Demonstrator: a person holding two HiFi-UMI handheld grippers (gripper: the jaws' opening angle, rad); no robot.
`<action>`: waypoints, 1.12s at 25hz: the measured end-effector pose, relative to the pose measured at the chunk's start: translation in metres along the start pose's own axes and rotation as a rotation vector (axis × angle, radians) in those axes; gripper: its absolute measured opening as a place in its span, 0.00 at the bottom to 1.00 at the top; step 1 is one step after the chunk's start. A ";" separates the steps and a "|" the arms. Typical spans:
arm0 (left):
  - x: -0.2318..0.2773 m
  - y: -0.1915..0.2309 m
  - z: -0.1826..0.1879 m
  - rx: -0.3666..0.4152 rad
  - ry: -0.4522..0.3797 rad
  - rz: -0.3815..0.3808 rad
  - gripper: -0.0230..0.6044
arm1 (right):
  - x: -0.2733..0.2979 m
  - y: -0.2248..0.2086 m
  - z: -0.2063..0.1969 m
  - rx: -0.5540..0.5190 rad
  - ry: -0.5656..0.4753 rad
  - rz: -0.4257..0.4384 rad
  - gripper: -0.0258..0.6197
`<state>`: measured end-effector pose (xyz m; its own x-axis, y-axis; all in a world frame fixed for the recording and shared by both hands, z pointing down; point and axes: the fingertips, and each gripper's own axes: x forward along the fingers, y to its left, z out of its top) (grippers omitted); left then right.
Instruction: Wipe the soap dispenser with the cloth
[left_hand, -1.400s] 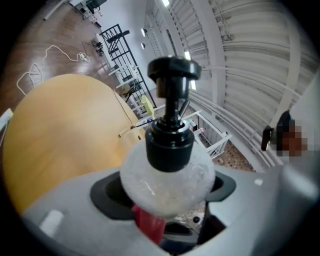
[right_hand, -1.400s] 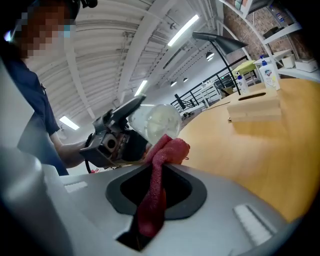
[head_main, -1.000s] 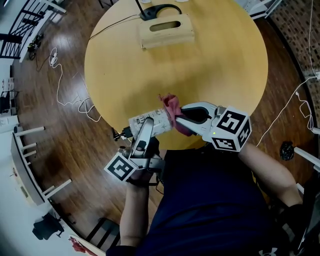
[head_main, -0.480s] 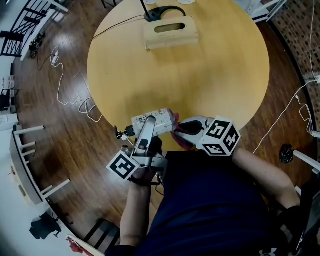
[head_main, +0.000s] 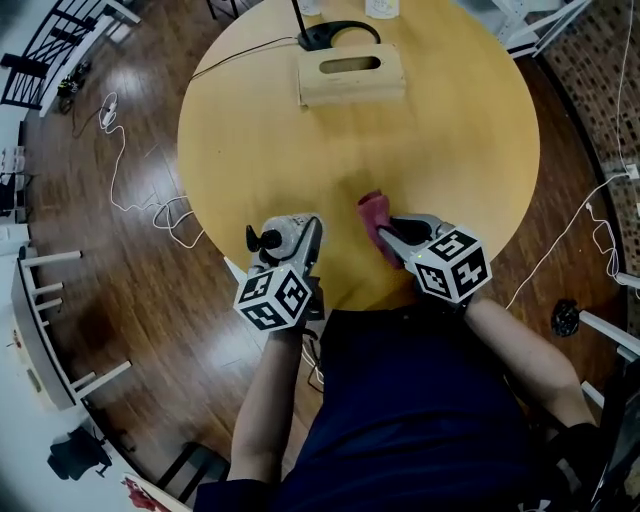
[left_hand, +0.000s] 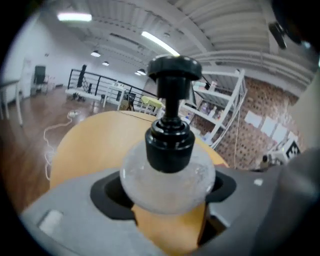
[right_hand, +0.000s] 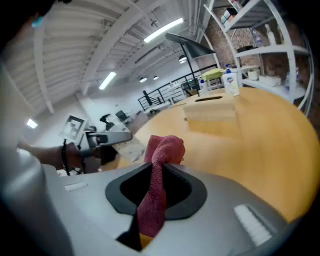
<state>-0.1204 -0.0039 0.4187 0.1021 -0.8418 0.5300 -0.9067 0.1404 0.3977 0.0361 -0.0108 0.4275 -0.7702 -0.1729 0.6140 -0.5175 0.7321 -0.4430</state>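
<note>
- Left gripper (left_hand: 167, 197): the jaws are closed on the soap dispenser (left_hand: 167, 175). They clamp the rounded, translucent shoulder from both sides, just below the black collar. The pump head (left_hand: 175, 70) projects clear of the jaws.
- Right gripper (right_hand: 161, 172): the jaws are closed to a narrow gap on the cloth (right_hand: 162, 150). A red bunch protrudes beyond the tips, and a tail hangs back through the jaw opening.
- Location: in the head view the dispenser sits at the near edge of the round table (head_main: 440, 130), on the person's left side. The cloth is just beside it to the right, not touching it. Whether the dispenser base rests on the table cannot be determined.
- Dispenser handling (judgement): the body is probably rigid plastic, smooth and curved. It is liable to rotate or slip under sideways wiping pressure. Weight depends on the fill level, which is not visible.
- Hold point (judgement): grip the body at or below the shoulder. Do not grip the pump head, since it moves and pressing it could discharge soap.
- Cloth handling (judgement): it is soft, limp and light. Keep the bunch forward of the jaw tips so that fabric, not the jaws, meets the bottle.
- Surroundings: a wooden box (head_main: 350, 72) stands well apart at the far side of the table.
</note>
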 end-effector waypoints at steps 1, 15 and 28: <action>0.006 0.001 -0.004 0.069 0.019 0.019 0.63 | 0.005 -0.015 -0.004 -0.018 0.026 -0.073 0.15; 0.061 0.011 -0.040 0.436 0.099 0.038 0.63 | 0.054 -0.094 -0.025 -0.087 0.121 -0.403 0.15; 0.033 0.017 -0.058 0.390 0.162 -0.096 0.67 | 0.045 -0.078 -0.031 0.038 0.020 -0.293 0.35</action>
<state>-0.1084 0.0009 0.4864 0.2282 -0.7444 0.6276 -0.9736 -0.1685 0.1542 0.0535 -0.0552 0.5093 -0.5790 -0.3597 0.7317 -0.7304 0.6277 -0.2693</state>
